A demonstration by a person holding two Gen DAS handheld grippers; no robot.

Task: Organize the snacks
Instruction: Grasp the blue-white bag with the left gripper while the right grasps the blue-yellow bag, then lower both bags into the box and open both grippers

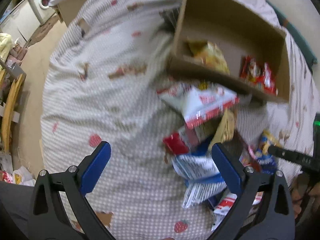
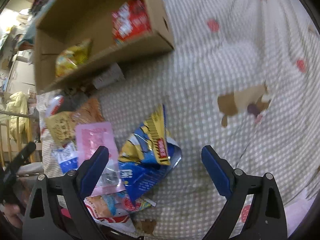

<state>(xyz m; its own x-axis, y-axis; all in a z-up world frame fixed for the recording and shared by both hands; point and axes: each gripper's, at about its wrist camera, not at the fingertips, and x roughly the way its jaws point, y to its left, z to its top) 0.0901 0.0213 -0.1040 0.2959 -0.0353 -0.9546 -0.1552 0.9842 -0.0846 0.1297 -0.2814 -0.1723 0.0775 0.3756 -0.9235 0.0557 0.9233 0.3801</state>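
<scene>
Both grippers — left gripper [image 1: 161,170], right gripper [image 2: 155,172] — hung spread and empty over a checked bedspread [image 1: 112,104] strewn with snack packets [image 2: 148,156], cardboard box [image 1: 230,34] beyond, washing machine [image 1: 43,2] far left.

We count one open brown cardboard box [image 2: 158,18] upper left of the right wrist frame, holding two packets: one crinkled yellow foil bag [image 2: 73,57], one red printed packet [image 2: 131,21].

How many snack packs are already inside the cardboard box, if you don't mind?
2: a yellow bag near one end of the box, a red pack toward the other. Others may be hidden.
</scene>
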